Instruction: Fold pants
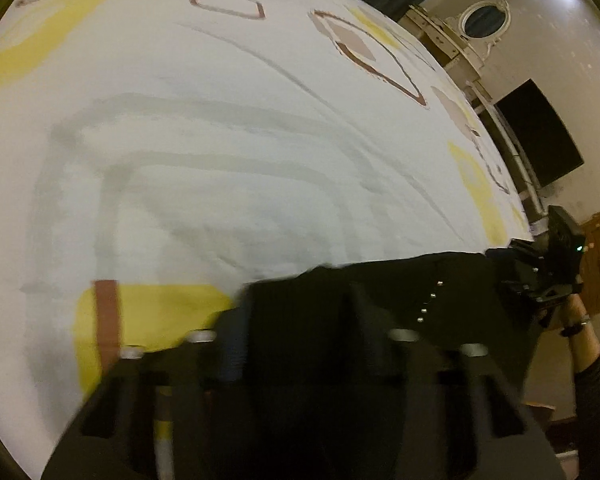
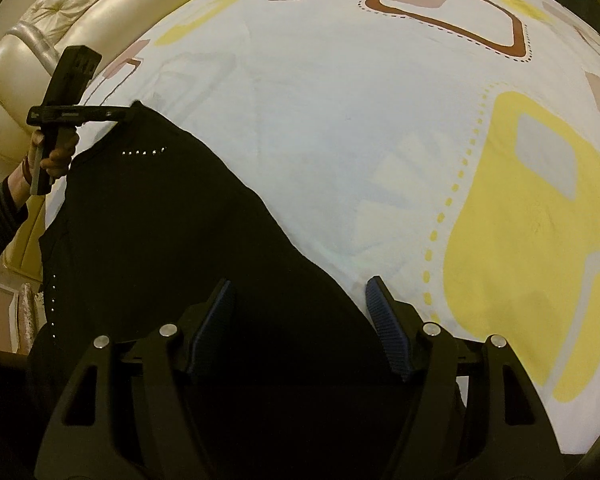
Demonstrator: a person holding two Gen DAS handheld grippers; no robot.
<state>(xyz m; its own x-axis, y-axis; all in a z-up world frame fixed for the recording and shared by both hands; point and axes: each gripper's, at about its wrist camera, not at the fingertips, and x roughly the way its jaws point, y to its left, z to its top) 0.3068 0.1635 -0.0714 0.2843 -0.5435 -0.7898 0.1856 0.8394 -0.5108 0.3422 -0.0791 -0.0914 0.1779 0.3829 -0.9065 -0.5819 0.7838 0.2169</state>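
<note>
We see black pants (image 2: 160, 232), plain dark fabric with two short rows of small silver studs (image 2: 144, 152). They're spread over the near edge of the bed, one corner lifted at far left, edge running diagonally across the sheet.

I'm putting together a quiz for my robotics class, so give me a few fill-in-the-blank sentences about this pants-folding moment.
1. The pants are ___ in colour.
2. They lie on a white sheet patterned with brown and ___ shapes.
3. The right claw hangs over the pants with its blue pads apart, so it is ___.
4. The left claw is ___ on the edge of the pants.

Missing words: black; yellow; open; shut
</note>
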